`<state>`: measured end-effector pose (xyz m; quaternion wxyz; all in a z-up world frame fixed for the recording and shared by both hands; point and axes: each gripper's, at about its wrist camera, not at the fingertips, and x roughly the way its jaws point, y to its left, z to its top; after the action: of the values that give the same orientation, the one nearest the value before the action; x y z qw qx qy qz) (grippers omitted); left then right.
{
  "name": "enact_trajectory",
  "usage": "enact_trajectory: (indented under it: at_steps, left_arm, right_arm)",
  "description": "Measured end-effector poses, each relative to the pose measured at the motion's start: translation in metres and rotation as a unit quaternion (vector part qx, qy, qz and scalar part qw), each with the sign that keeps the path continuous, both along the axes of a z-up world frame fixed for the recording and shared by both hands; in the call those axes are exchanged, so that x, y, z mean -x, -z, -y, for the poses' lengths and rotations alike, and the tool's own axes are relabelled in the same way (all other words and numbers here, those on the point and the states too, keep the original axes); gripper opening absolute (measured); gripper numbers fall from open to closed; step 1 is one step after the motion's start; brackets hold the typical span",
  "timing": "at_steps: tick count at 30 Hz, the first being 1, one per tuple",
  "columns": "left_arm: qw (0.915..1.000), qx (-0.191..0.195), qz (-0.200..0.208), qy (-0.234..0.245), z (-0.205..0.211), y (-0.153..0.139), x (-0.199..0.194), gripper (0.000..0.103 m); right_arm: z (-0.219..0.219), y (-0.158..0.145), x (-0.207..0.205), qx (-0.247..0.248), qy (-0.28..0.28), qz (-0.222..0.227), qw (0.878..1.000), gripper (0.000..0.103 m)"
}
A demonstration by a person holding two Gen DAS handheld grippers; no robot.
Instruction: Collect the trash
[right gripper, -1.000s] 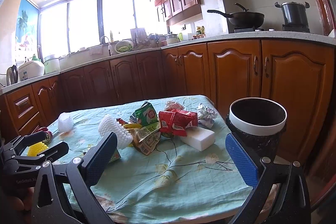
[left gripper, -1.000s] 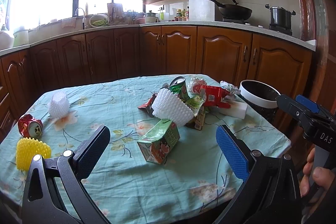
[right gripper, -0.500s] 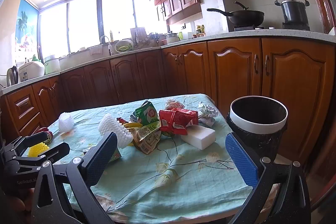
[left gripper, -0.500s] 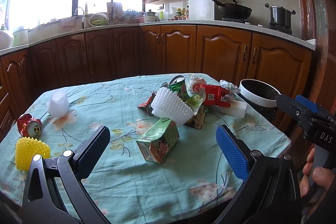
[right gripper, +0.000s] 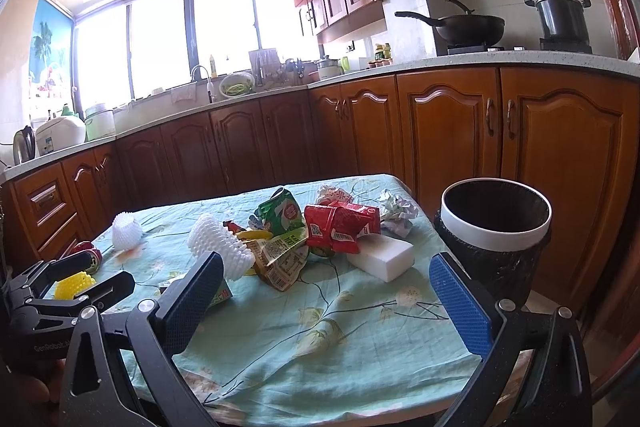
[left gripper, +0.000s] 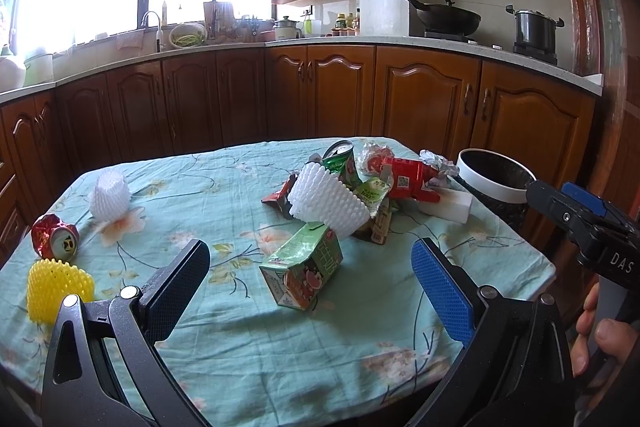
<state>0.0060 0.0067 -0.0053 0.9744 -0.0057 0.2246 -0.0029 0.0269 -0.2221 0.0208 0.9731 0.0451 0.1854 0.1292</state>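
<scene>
Left gripper (left gripper: 310, 283) and right gripper (right gripper: 326, 297): both spread wide, holding nothing, above the table (left gripper: 248, 355). Green carton (left gripper: 304, 273) lies near the left gripper; bin (right gripper: 494, 227) stands beside the table.

On the desk (left gripper: 248, 347) covered in a teal floral cloth lie two white foam fruit nets, one large (left gripper: 326, 201) and one small (left gripper: 110, 195), and one yellow foam fruit net (left gripper: 56, 289). There is one crushed red drink can (left gripper: 54, 241), one green juice carton (left gripper: 304, 269), one red carton (left gripper: 408, 177), one green snack bag (right gripper: 282, 213), one white rectangular foam block (right gripper: 382, 259) and one crumpled ball of paper (right gripper: 396, 213). Beside the desk stands one black bin with a white rim (right gripper: 494, 239). Two grippers show, each with two fingers.
</scene>
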Motion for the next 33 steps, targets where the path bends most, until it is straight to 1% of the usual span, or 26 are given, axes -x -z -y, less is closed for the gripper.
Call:
enact_trajectory:
  at_steps: [13,16,20,26,33]
  left_arm:
    - [0.9998,0.002,-0.019,0.002,-0.003,0.006,-0.011,0.103]
    - [0.9991,0.018,-0.038,0.007,-0.011,0.010,-0.020,0.103]
    - [0.9972,0.033,-0.066,0.007,-0.023,0.019,-0.036,0.103]
    - [0.9956,0.018,-0.092,0.011,-0.027,0.029,-0.059,0.103]
    - [0.9910,0.017,-0.132,0.014,-0.034,0.048,-0.088,0.103]
  right_arm:
    - [0.007,0.005,-0.014,-0.008,-0.009,-0.021,1.000,0.103]
    - [0.010,0.008,-0.023,-0.007,-0.014,-0.034,0.999,0.103]
    - [0.013,0.015,-0.041,-0.004,-0.028,-0.063,0.998,0.103]
    - [0.020,0.025,-0.072,0.001,-0.032,-0.095,0.995,0.103]
    - [0.025,0.042,-0.121,0.028,-0.047,-0.137,0.989,0.103]
